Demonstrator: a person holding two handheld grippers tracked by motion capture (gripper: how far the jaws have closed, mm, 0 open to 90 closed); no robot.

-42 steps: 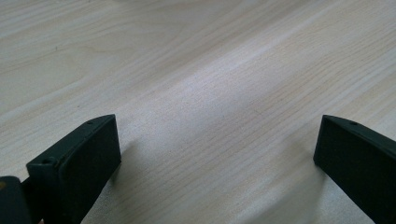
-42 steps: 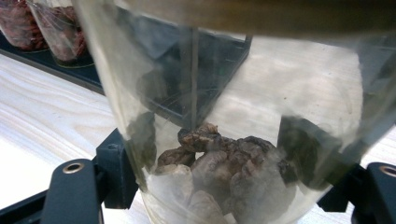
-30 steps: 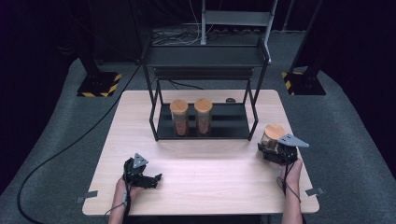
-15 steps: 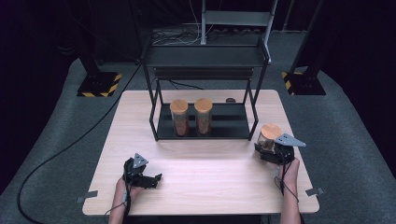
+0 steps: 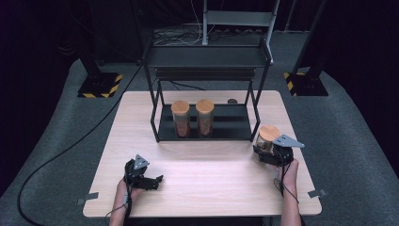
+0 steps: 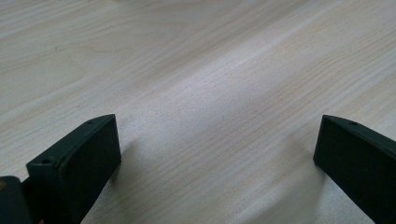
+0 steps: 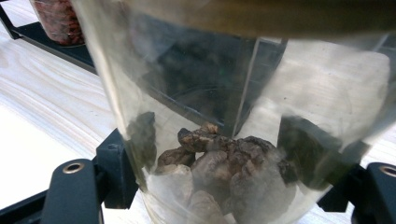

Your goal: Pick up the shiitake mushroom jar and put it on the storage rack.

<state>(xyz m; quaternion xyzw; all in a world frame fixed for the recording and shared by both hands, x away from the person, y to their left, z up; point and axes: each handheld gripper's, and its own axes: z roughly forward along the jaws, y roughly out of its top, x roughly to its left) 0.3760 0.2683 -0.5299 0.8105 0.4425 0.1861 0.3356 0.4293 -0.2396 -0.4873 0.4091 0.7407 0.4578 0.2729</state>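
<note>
At the table's right edge, just off the rack's front-right leg, right gripper [image 5: 267, 151] had its jaws clamped on a glass jar [image 5: 266, 140] with a wooden lid. Right gripper view confirmed it: jaws pressed on either side of the jar [image 7: 224, 140], low on the body, dark dried chunks [image 7: 224, 163] settled in the bottom. Jar looked tilted in the grip, not plumb.

Left gripper [image 5: 151, 181] sat low over bare tabletop [image 5: 211, 179] at front left, well apart from everything. Left gripper view showed its fingers [image 6: 79, 158] spread wide, nothing between them.

Two matching jars [image 5: 193, 117] stood side by side on the lower shelf of the black rack [image 5: 207, 59], left of centre. Space free to their right, which reads as the likely drop spot.

Risks, as I judged them:
- Grip was low on smooth glass, so the top-heavy lid end could pivot or slip if the hand swung fast.
- Rack leg [image 5: 256, 110] was just beside the jar; a straight push inward would clip the leg or the shelf lip.
- Upper shelf overhangs the lower, so lifting too high on entry would knock the lid.
- Setting it down tilted could tip it into the neighbouring jar.
- Lid fit couldn't be told; if loose, a tilt dumps the contents.
</note>
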